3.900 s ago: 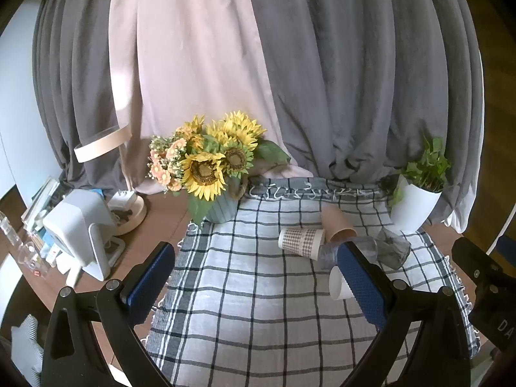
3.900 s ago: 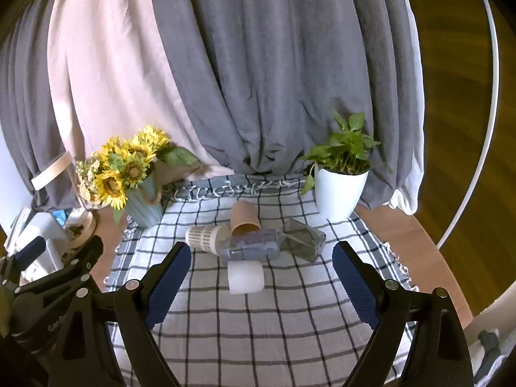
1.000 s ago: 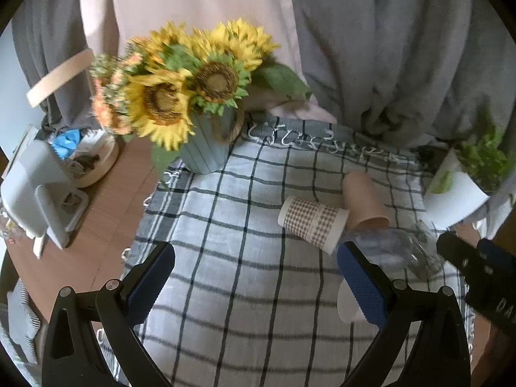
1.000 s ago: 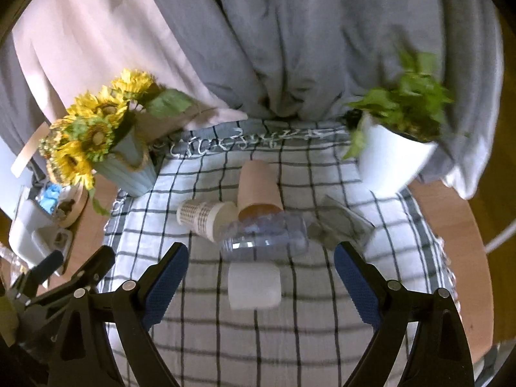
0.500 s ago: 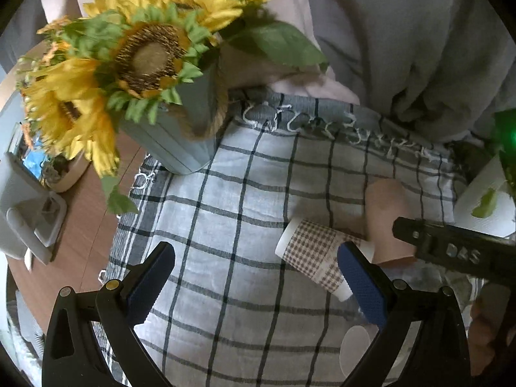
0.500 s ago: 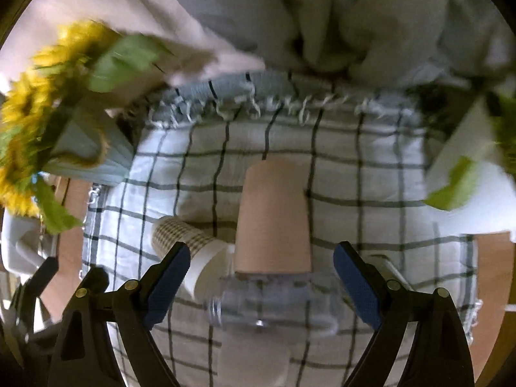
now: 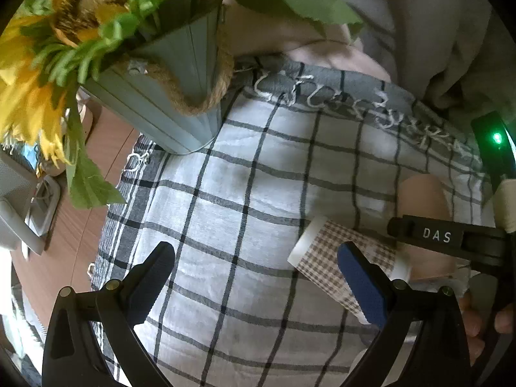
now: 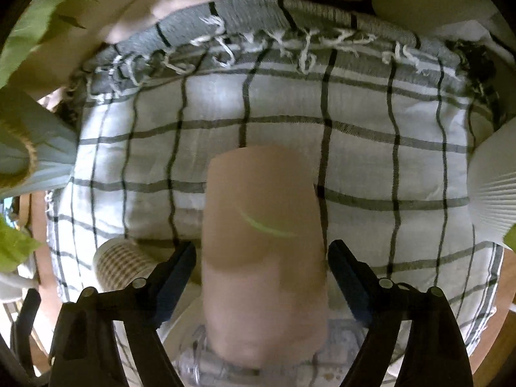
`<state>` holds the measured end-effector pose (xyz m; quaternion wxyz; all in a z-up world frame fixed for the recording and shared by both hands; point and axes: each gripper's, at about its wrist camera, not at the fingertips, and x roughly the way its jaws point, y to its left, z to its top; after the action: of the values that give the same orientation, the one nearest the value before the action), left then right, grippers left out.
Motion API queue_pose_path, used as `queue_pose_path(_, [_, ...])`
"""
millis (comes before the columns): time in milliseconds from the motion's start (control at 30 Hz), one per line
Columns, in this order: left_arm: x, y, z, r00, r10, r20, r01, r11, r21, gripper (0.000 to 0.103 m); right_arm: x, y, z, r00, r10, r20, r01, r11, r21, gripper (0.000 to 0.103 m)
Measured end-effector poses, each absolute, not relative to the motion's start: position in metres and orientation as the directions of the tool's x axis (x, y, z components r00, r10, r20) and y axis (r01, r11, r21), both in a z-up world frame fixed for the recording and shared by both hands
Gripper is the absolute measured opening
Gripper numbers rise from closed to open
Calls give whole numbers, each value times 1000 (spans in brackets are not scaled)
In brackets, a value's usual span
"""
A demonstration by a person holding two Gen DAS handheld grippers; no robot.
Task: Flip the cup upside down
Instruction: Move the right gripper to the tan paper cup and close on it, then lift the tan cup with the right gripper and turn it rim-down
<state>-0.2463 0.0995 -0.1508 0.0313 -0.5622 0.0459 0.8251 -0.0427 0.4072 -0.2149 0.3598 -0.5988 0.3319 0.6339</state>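
Observation:
A plain tan paper cup [image 8: 262,245] lies on its side on the checked cloth [image 8: 290,106], base pointing away. My right gripper [image 8: 261,258] is open, its jaws on either side of this cup, close to its sides. The tan cup also shows in the left wrist view [image 7: 419,196], partly behind the right gripper's body. A brown-checked paper cup [image 7: 342,258] lies on its side beside it; it also shows in the right wrist view [image 8: 119,266]. My left gripper [image 7: 254,271] is open and empty; its right fingertip overlaps the checked cup in view.
A grey-blue vase with sunflowers [image 7: 167,74] stands at the cloth's far left corner. A white ribbed plant pot [image 8: 493,187] stands at the right. A clear plastic cup [image 8: 200,354] lies under the tan cup's mouth. White devices [image 7: 19,206] sit on the wooden table at left.
Both grippers moved forward and down toward the cups. The right gripper's jaws now straddle the tan cup. The left gripper came close to the checked cup and the vase.

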Motion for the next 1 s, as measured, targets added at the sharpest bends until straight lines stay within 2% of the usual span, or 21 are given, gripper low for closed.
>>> queue_pose_path(167, [-253,102,-159,-347,-19,-937,-102,-993,58,103,-42,409,-223,-12,41,-999,-858,-514,-11,71])
queue_pose_path(367, [-255,105,-156,-350,-15,-937,-147,-987,71,103,-47,400,-207,-21,97,-995,-838,-545,-35,71])
queue_pose_path(633, [-235,104,-126,-388,46,-920,-191,-981,31,103,-40,383,-141,-100,218,-971,-829,-557,-40,71])
queue_pose_path(800, [-211,97,-101,-425,96,-900,-236,-972,8,103,-12,353,-83,-196,328,-924,-828,-560,-23,71])
queue_pose_path(1000, [-177,85,-87,-435,141,-889,-278,-960,-17,103,28,294,-53,-282,427,-859,-850,-527,17,71])
